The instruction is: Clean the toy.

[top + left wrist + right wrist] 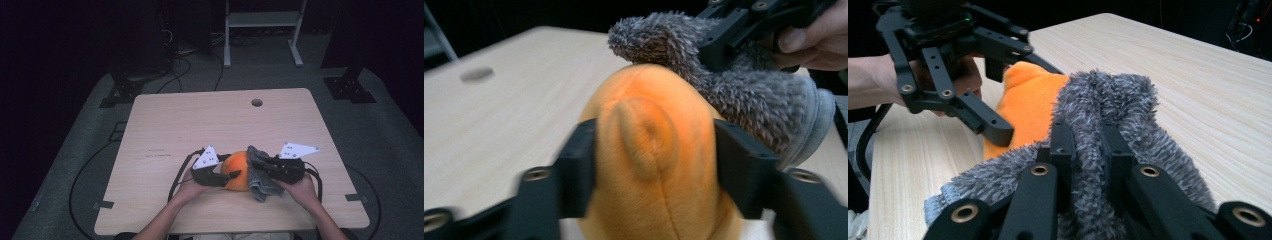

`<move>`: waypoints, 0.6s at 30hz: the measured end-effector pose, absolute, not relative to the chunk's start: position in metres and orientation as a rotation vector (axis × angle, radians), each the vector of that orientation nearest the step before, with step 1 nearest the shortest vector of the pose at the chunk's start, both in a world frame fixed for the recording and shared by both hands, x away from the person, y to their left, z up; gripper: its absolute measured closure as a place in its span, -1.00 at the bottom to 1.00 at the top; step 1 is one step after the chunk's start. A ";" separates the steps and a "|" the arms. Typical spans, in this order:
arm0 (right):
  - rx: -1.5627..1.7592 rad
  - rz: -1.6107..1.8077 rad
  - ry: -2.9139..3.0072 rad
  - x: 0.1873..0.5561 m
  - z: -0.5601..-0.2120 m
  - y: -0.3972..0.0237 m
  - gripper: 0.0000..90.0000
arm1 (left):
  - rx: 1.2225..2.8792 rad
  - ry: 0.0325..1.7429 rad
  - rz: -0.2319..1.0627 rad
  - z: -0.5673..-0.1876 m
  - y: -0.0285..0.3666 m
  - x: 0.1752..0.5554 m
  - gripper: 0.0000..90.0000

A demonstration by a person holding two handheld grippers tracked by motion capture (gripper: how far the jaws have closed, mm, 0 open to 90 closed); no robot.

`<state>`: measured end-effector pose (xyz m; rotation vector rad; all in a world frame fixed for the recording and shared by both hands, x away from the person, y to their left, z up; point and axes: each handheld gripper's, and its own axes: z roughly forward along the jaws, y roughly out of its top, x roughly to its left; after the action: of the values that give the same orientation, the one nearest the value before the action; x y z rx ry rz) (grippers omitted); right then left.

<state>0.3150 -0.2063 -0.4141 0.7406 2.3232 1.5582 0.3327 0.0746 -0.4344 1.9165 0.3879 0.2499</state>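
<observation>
We see the left hand-held gripper [654, 165] clamped on a rounded orange plush toy [654, 150] on the pale wooden counter [200, 120]; the right hand-held gripper [1088, 145] pinches a shaggy grey cloth [1118, 100] against it.

bg stuff: light wood table [200, 125] w/ round hole [257, 102] | white metal stand [262, 25] behind | cables [180, 70] on grey floor [390, 140]

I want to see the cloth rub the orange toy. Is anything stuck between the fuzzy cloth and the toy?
Nothing visible is. The grey fuzzy cloth, pinched in the right gripper, lies right against the orange plush toy. The left gripper has its jaws on both sides of the toy, away from where the cloth touches.
</observation>
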 end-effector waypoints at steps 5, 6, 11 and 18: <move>0.694 1.547 2.345 0.306 -0.417 -0.194 0.76 | 1.909 0.455 0.204 -0.432 0.074 0.338 -0.29; 0.687 1.532 2.341 0.305 -0.418 -0.193 0.76 | 1.922 0.440 0.209 -0.432 0.074 0.337 -0.19; 0.742 1.532 2.378 0.307 -0.425 -0.212 0.77 | 1.936 0.404 0.228 -0.434 0.076 0.332 -0.02; 0.797 1.474 2.411 0.302 -0.436 -0.230 0.77 | 1.949 0.379 0.240 -0.433 0.075 0.330 -0.01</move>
<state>0.3019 -0.2300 -0.4361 0.7968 2.4109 1.4737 0.3297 0.0754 -0.4327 1.9494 0.3793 0.2401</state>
